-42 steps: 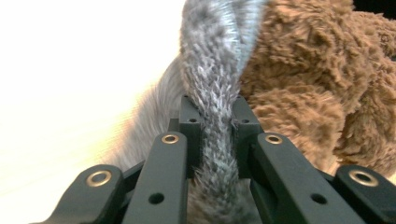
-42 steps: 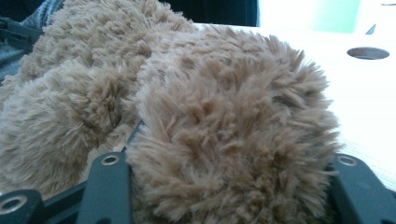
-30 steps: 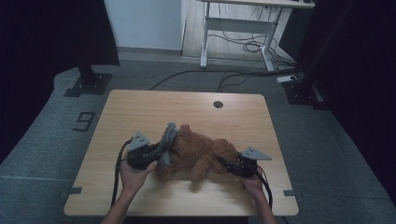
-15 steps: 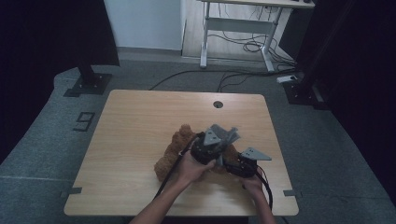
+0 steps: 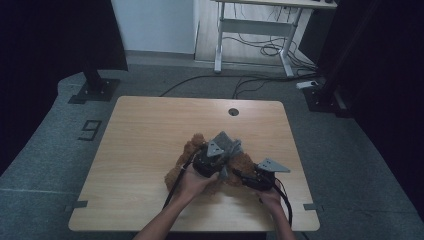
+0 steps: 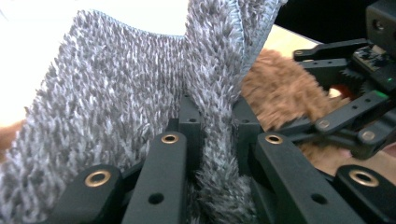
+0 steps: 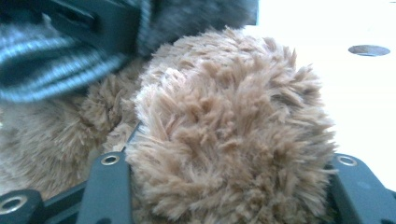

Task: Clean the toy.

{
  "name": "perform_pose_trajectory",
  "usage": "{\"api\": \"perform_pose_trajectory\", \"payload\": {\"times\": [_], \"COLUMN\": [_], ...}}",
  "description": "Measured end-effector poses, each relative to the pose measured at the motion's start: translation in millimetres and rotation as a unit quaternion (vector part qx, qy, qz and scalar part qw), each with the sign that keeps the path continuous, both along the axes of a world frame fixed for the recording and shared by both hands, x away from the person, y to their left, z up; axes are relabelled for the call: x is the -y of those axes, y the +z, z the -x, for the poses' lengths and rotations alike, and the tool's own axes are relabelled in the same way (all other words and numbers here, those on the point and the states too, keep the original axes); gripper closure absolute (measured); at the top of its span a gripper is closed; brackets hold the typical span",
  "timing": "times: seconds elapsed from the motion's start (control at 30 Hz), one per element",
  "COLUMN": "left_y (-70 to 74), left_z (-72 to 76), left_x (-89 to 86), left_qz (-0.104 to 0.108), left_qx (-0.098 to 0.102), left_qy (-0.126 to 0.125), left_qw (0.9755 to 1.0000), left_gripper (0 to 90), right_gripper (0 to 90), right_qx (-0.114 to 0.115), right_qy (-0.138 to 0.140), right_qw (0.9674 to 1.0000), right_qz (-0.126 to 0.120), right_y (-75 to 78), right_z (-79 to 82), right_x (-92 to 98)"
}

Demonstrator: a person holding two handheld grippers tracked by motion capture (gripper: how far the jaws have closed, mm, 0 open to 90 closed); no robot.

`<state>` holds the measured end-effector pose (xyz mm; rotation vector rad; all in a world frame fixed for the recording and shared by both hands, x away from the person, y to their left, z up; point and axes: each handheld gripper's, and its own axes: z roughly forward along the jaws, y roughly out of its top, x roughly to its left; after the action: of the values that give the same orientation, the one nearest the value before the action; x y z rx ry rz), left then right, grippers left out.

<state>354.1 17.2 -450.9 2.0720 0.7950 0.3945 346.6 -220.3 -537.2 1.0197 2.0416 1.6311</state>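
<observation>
Folding a grey-backed brown shaggy cloth near the desk's front edge, right of centre.
Left gripper (image 5: 221, 156) pinches the grey edge (image 6: 219, 98) tight; right gripper (image 5: 248, 175) clamps a brown fluffy bunch (image 7: 229, 140) of the cloth (image 5: 190, 150). The fold line looks hidden, probably under the hands. Keep the right grip anchored, carry the grey edge across low and taut, and lay it flat before letting go.

One marking legible: a "9" (image 5: 89, 130) taped on the grey floor (image 5: 45, 165), far left of the left gripper (image 5: 220, 155).
</observation>
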Motion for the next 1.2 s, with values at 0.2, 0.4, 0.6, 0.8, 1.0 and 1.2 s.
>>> {"api": "perform_pose_trajectory", "payload": {"times": [0.2,0.4,0.6,0.8,1.0,1.2], "left_y": [4.4,5.9,0.3,-30.9,-51.1,-24.8], "left_z": [1.4,6.0,5.9,-4.6,-8.4,-6.9], "left_x": [-31.5,-65.4,-101.6,-131.4,-135.1,-134.6], "left_qz": [0.018,0.023,0.028,0.019,0.023,0.029], "left_qx": [0.006,0.013,0.001,-0.057,-0.083,-0.06], "left_qy": [0.024,0.047,0.086,0.127,0.135,0.126], "left_qw": [0.9995,0.9985,0.9959,0.99,0.9871,0.9897], "left_gripper": [78.8,78.8,78.5,78.6,78.5,78.4], "right_gripper": [42.9,42.8,42.7,42.8,42.8,42.8], "right_qx": [-0.002,-0.001,-0.004,-0.007,-0.007,-0.008], "right_qy": [0.0,0.0,0.0,0.0,0.0,0.0], "right_qw": [1.0,1.0,1.0,0.9999,0.9999,0.9999], "right_qz": [-0.004,-0.003,-0.006,-0.011,-0.011,-0.01], "right_y": [-0.5,-0.5,-1.0,-2.1,-2.3,-2.2], "right_z": [-0.1,0.2,-0.8,-2.1,-1.9,-1.8], "right_x": [0.4,0.1,0.9,2.4,2.8,3.2]}}
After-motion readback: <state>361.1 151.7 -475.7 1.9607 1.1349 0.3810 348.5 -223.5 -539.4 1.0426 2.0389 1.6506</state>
